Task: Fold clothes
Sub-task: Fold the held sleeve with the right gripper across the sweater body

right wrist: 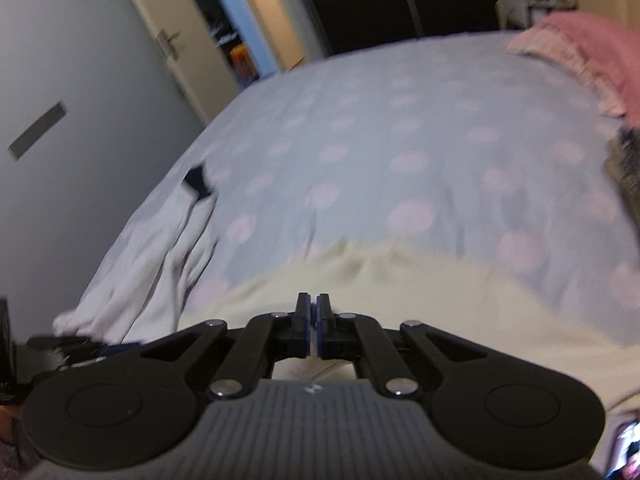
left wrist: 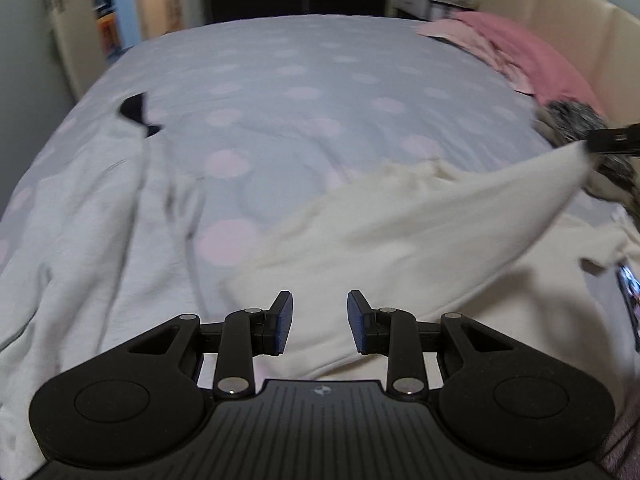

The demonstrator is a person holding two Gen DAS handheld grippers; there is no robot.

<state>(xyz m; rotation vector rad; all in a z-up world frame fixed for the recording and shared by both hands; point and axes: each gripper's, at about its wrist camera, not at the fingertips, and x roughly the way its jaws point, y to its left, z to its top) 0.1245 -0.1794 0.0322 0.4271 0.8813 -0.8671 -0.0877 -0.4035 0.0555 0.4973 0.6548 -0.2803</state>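
Bed (left wrist: 320, 80) centre lay open for passage; grey garment (left wrist: 80, 220) blocked left, cream garment (left wrist: 400, 232) right (pink bedding (left wrist: 532, 56) far corner).

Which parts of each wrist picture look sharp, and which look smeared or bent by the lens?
Left wrist view: the open left gripper is crisp; the cream knit garment is motion-smeared. Right wrist view: the right gripper is sharp, the spotted pale-blue bedspread soft and bowed by fisheye; room dim.
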